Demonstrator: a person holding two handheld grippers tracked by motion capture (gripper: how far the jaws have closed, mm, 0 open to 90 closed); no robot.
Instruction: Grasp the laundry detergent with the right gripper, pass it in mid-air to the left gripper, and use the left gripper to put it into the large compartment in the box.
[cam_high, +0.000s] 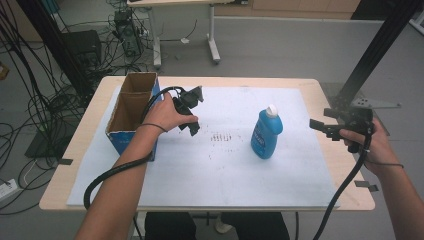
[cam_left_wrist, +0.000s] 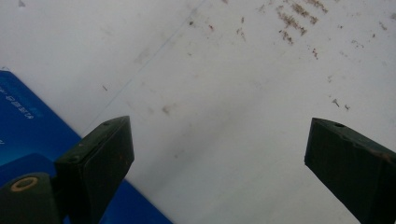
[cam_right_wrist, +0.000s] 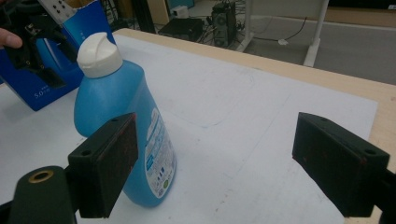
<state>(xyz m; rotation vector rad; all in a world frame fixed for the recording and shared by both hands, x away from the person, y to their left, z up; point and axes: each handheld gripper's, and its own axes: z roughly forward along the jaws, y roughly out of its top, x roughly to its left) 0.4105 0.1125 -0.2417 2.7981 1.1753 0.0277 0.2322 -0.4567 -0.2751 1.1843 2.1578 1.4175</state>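
A grey floor (cam_high: 280, 45) runs behind the table, strewn at ten and eleven o'clock with black cables (cam_high: 30, 100) and dark equipment boxes (cam_high: 82, 45). At twelve o'clock stand the white legs of another desk (cam_high: 212, 45), and a black frame post (cam_high: 375, 50) slants up at two o'clock. The wooden table (cam_high: 325, 90) carries a large white sheet (cam_high: 225, 175) that covers nearly all of its top, leaving a light wood border. The sheet bears a patch of small brown specks (cam_high: 222, 137) near its centre, seen up close at one o'clock in the left gripper view (cam_left_wrist: 294, 21).

A blue bottle (cam_high: 266, 134) with a white cap (cam_high: 271, 110) stands upright on the sheet, just toward three o'clock from the centre. In the right gripper view the bottle (cam_right_wrist: 121, 121) stands at nine o'clock, just ahead of the left jaw and not between the two.

At nine o'clock an open cardboard box (cam_high: 131, 112) with blue sides stands on the sheet's edge; its blue wall (cam_left_wrist: 28, 126) fills the eight o'clock corner of the left gripper view.

The left gripper (cam_high: 192, 125) sits just beside the box, pointing down at the sheet, its jaws spread wide with nothing between them. The right gripper (cam_high: 320, 127) hovers at three o'clock over the table's right edge, well apart from the bottle, aimed at it, jaws apart and empty.
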